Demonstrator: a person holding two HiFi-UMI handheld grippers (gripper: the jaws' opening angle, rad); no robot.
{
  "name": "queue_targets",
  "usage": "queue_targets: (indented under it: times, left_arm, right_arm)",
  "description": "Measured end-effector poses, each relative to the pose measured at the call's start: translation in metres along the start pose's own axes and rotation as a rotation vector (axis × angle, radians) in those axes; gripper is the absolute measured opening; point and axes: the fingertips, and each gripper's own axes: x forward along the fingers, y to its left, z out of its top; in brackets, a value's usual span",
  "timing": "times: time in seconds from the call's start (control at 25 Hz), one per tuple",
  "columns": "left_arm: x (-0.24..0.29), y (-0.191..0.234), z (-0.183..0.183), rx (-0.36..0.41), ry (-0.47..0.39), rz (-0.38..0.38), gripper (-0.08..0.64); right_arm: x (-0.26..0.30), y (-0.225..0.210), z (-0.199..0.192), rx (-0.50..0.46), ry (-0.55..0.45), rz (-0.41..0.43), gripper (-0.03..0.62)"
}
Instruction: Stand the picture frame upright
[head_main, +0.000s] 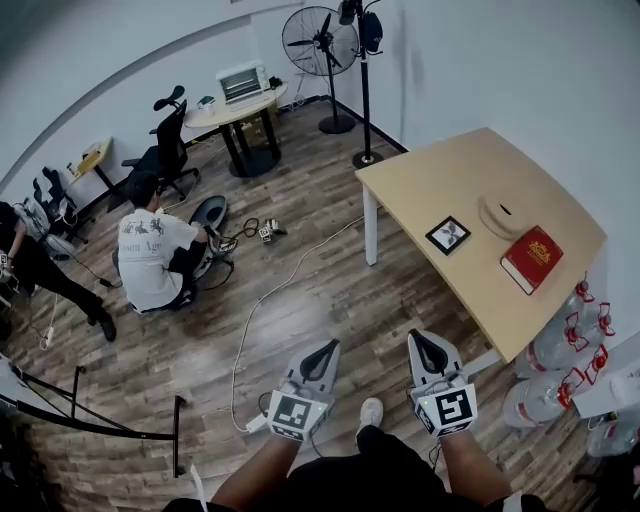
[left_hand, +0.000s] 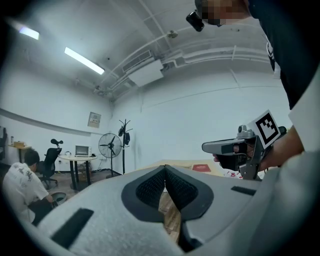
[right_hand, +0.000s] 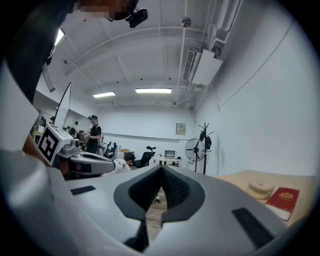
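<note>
Approach stage, judging from the head view: left gripper (head_main: 328, 346) and right gripper (head_main: 417, 338) held side by side over the wooden floor (head_main: 330, 285), both with jaws closed tip to tip on nothing. Picture frame (head_main: 448, 235) lying flat, face up, on the table (head_main: 450, 170), well ahead of the right jaws and a little to their right, apart from both grippers. To the right of the frame, a round beige object (head_main: 499, 213) and a red book (head_main: 532, 259). Far to the left of the left jaws, a person (head_main: 150, 258) sitting on the floor.

Left gripper view: jaws shut, pads meeting at the tip, only floor visible in the narrow gap lower down. Ahead of the tips and to the right, the table edge with the red book; frame not possible to make out here. Right gripper held level, to the right of these jaws.

Right gripper view: jaws pressed together as well, empty. Book and round object to the right of the tips, on the table; frame itself not visible in this view.

Next move, as a judgement: bring both grippers over to the table, open one pair of jaws, take the frame by one edge and tip it up onto its lower side. Probably a back support to unfold first; presence of such a support impossible to tell from here. Thin flat frame, so a careful lift of the edge needed
</note>
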Motion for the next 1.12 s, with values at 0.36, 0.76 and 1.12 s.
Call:
queue_targets:
  times: [0.36,0.76,1.12]
  left_arm:
    - [0.09,0.05,0.012,0.045,0.004,0.007,0.0]
    - [0.143,0.109,0.014,0.027,0.015,0.017,0.0]
    - [0.214,0.159,0.015,0.043,0.008,-0.135,0.0]
  right_arm:
    - [0.084,-0.051,0.008,-0.004,-0.026,0.06,0.009]
    - [0.152,-0.074,0.008,0.028,-0.006,0.054,0.009]
    - [0.228,-0.109,0.012,0.036,-0.017,-0.051,0.009]
